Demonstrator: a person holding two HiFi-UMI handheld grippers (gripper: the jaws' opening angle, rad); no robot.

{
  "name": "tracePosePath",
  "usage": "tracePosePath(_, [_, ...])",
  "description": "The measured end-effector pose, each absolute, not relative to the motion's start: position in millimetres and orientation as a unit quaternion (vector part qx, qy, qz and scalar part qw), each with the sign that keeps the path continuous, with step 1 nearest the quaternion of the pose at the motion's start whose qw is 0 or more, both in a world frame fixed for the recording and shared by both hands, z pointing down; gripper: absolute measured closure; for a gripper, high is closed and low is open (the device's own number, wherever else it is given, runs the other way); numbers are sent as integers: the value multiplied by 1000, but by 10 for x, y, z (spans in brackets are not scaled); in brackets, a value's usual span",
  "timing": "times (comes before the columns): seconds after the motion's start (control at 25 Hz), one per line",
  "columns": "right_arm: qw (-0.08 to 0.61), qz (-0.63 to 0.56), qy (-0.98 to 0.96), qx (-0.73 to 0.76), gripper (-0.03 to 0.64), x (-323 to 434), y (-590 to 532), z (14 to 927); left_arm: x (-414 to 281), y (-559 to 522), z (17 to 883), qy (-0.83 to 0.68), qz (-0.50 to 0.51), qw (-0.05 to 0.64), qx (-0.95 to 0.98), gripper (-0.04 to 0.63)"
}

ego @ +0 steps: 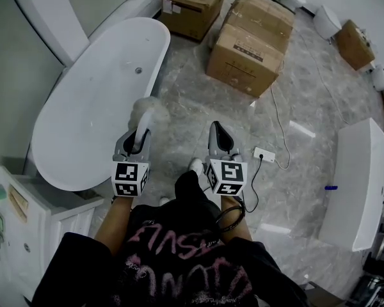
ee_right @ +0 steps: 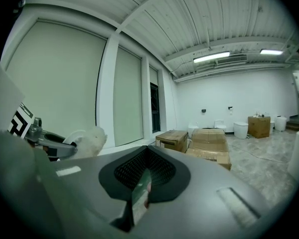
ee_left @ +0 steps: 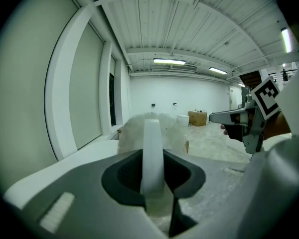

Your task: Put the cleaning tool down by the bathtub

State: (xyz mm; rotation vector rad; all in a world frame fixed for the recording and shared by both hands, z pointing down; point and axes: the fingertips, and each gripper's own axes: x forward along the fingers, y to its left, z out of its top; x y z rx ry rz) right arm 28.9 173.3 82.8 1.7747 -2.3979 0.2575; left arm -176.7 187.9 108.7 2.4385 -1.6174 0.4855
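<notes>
White and fluffy at its far end, the cleaning tool [ego: 146, 112] is clamped by its pale handle [ee_left: 152, 151] in the left gripper [ego: 139, 138]. Its long axis runs straight out along the jaws, away from the person, with the fluffy head leading. That head is held in the air, seemingly just beside the rim of the bathtub [ego: 93, 110]. The right gripper [ego: 219, 135] is held alongside over the marble floor [ego: 192, 101], its jaws pressed together on nothing.
</notes>
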Motion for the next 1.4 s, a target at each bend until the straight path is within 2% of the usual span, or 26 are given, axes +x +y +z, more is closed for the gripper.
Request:
tracePosePath(0.56, [86, 135, -794, 587, 594, 875, 630, 1296, -1187, 824, 1489, -531, 209, 118, 813, 506])
tracePosePath(0.88, [89, 156, -805, 565, 594, 1185, 77, 1436, -752, 376, 1603, -515, 252, 108, 812, 507])
tracePosePath(1.4, [97, 177, -817, 541, 595, 1133, -172, 1662, -723, 111, 1593, -521, 264, 97, 806, 506])
